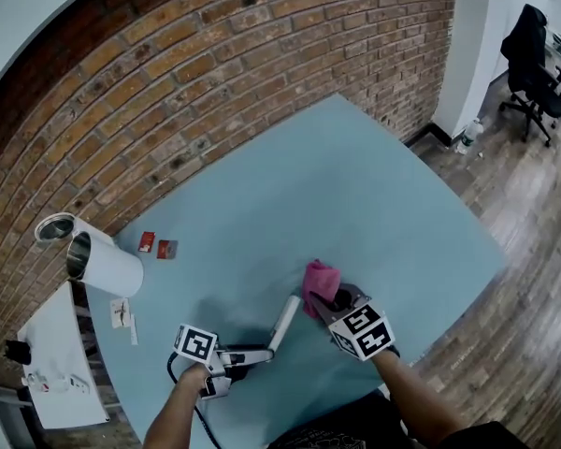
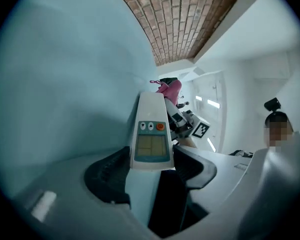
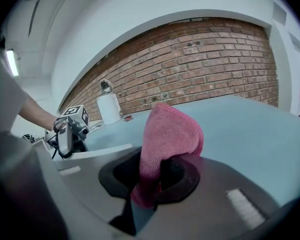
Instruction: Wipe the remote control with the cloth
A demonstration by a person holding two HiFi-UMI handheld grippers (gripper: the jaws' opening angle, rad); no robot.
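Note:
A long white remote control (image 1: pixel 282 324) (image 2: pixel 151 134), with a small screen and an orange button, is held above the light blue table (image 1: pixel 337 195). My left gripper (image 1: pixel 252 354) (image 2: pixel 152 171) is shut on its near end. A pink cloth (image 1: pixel 320 282) (image 3: pixel 165 139) sticks up folded from my right gripper (image 1: pixel 335 299) (image 3: pixel 152 176), which is shut on it. The cloth is right beside the remote's far tip. In the right gripper view the left gripper (image 3: pixel 70 126) shows at the left, away from the cloth.
A white paper roll (image 1: pixel 101 263) and a small metal-topped cylinder (image 1: pixel 54 226) stand at the table's left, by two small red items (image 1: pixel 157 245) and paper scraps (image 1: pixel 122 314). A brick wall (image 1: pixel 215 73) borders the far edge. An office chair (image 1: pixel 533 59) stands on the wooden floor.

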